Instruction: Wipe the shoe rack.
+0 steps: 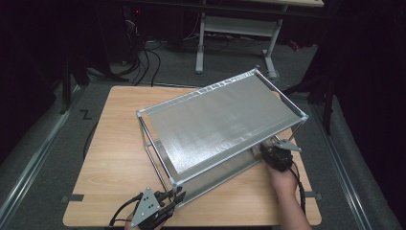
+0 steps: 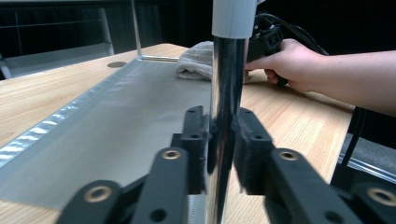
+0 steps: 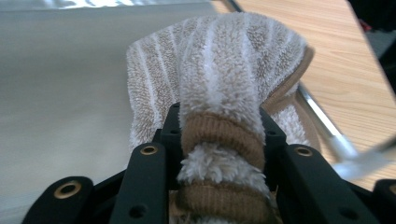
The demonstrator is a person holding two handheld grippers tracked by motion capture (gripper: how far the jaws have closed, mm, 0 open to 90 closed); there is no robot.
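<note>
So on the left we've got the left gripper (image 1: 168, 203) at the near-left corner of the metal shelf rack (image 1: 215, 120), its tongs sitting either side of the shiny upright post (image 2: 226, 116); the pads look like they're right against it, so we'd call that clamped on the post, steadying the frame. That chrome is stiff and slick, so grabbing low near the corner joint seems the safest spot. Moving right, the rack sits on the wooden table (image 1: 119, 158), its lower shelf (image 2: 121, 126) bare apart from the cloth. Over on the right, the right gripper (image 1: 268, 152) has the striped towel (image 3: 219, 93) bunched between its tongs, pressing it down at the near-right end of that lower shelf. Towel's soft, light and floppy, so we reckon a fat bunched fold like this holds best.
</note>
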